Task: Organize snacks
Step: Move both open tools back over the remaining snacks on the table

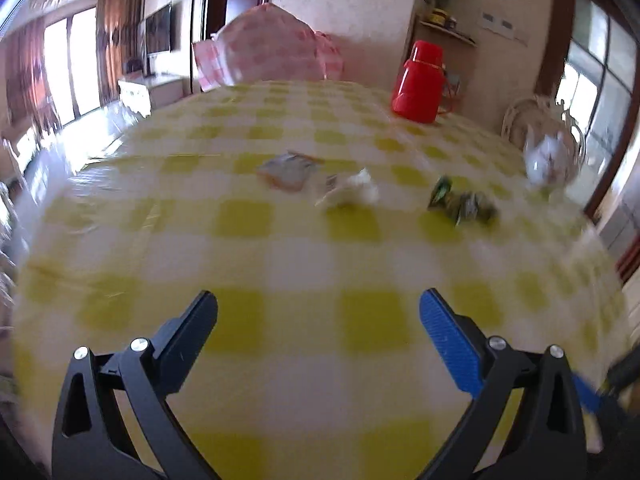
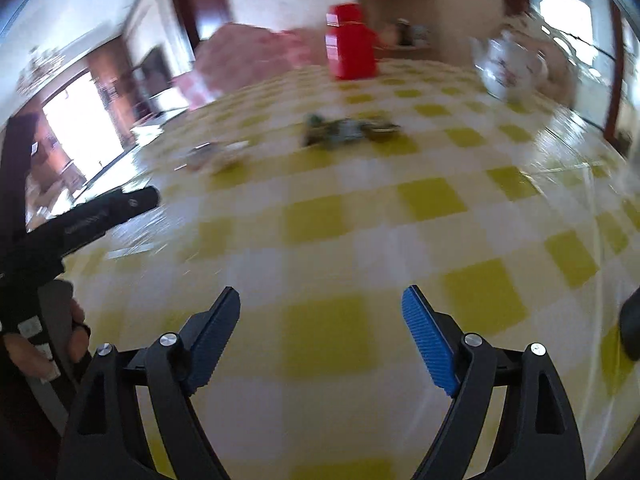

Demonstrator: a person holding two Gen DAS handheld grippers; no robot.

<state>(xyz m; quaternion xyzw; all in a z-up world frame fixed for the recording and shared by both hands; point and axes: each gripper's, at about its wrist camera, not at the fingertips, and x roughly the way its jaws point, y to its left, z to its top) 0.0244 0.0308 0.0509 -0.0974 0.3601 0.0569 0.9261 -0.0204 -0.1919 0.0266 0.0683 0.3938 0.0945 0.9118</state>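
Both claws gape wide and empty: left claw (image 1: 318,306), right claw (image 2: 321,303), over the checkered surface (image 1: 304,256); snack packets (image 1: 462,200) beyond, blurred.

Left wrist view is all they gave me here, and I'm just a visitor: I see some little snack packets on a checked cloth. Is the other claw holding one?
Observer: No. The right gripper is open, nothing between its fingers, over bare yellow-checked tablecloth.
Operator: Can the other camera see the claw I'm looking through?
Observer: Partly. The left gripper shows in the right wrist view as a dark finger at the left edge.
Operator: Is anybody there?
Observer: Yes, a hand in a fingerless black glove grips that tool's handle.
Operator: The green packets, where do they sit from there?
Observer: The green packets lie ahead, before the red flask.
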